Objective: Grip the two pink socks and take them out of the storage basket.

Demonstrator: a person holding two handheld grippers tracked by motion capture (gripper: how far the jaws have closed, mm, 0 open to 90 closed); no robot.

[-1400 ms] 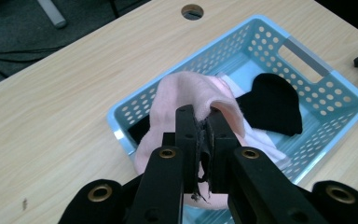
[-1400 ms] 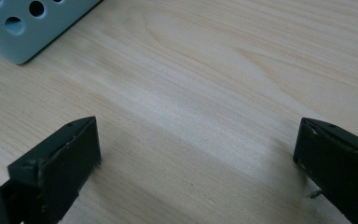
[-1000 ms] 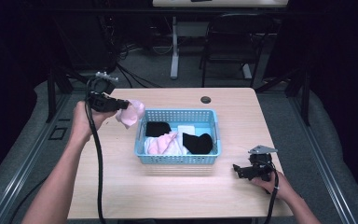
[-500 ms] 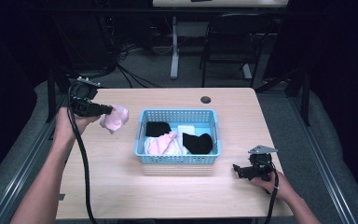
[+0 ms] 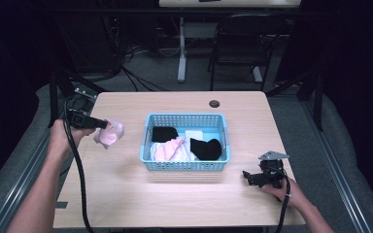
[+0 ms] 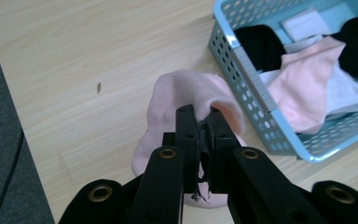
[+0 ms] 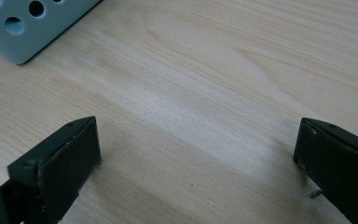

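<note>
A pale pink sock [image 5: 110,135] [image 6: 186,100] hangs over the left side of the table, pinched by my left gripper [image 5: 103,124] [image 6: 201,116], which is shut on its fabric. To its right stands a light blue perforated basket [image 5: 184,165] [image 6: 249,86] holding black socks [image 5: 206,148], a pink sock [image 5: 170,149] and white ones. My right gripper [image 5: 248,176] [image 7: 196,149] rests low on the table near the front right, jaws wide open over bare wood with nothing between them.
The wooden table [image 5: 126,194] has a round cable hole [image 5: 214,104] near its far edge. A corner of the basket [image 7: 23,28] lies just beyond my right gripper. Black cables trail from both grippers. A chair and desk legs stand behind the table.
My left gripper has carried the pink sock leftward and lower, away from the basket toward the table's left side. The right gripper has stayed put.
</note>
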